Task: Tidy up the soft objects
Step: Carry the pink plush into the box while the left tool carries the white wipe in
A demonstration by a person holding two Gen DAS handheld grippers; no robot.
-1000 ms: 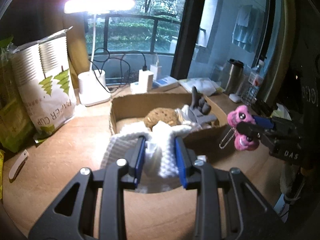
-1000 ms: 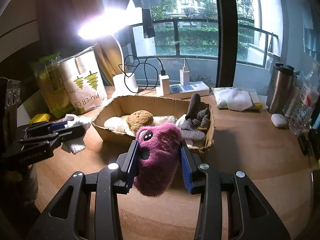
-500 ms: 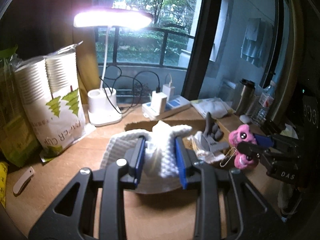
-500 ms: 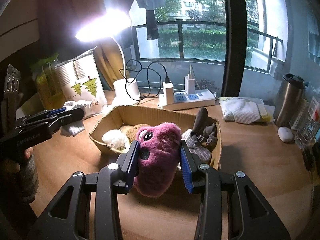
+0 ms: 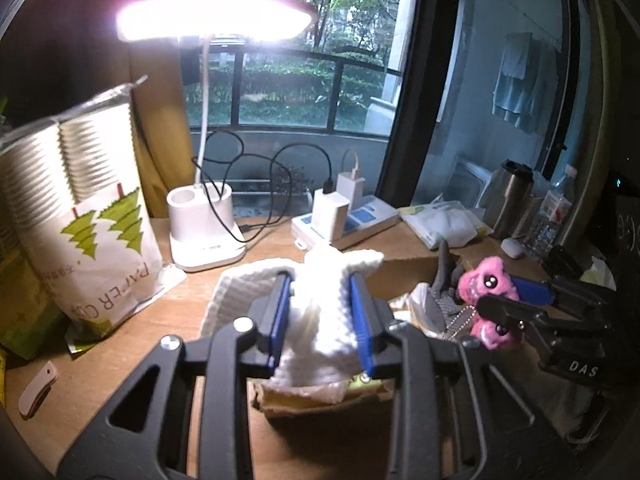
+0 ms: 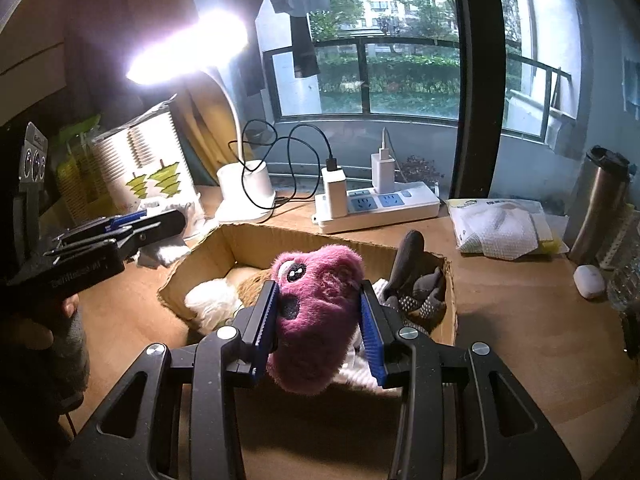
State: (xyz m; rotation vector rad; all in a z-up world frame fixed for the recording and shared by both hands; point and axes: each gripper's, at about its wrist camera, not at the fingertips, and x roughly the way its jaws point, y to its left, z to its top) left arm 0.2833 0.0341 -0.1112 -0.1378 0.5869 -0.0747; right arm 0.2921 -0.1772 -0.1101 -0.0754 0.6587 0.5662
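Observation:
My left gripper is shut on a white knitted cloth and holds it above the near left edge of the cardboard box. My right gripper is shut on a pink plush toy and holds it over the front of the same box. The plush and right gripper also show in the left wrist view. In the box lie grey socks, a white soft item and a brown plush partly hidden behind the toy.
A lit desk lamp, a pack of paper cups, a power strip with chargers, a tissue pack and a steel flask stand around the box on the wooden desk.
Both grippers have risen and moved forward toward the box, still holding the cloth and the plush. The plush now hangs over the box's front part.

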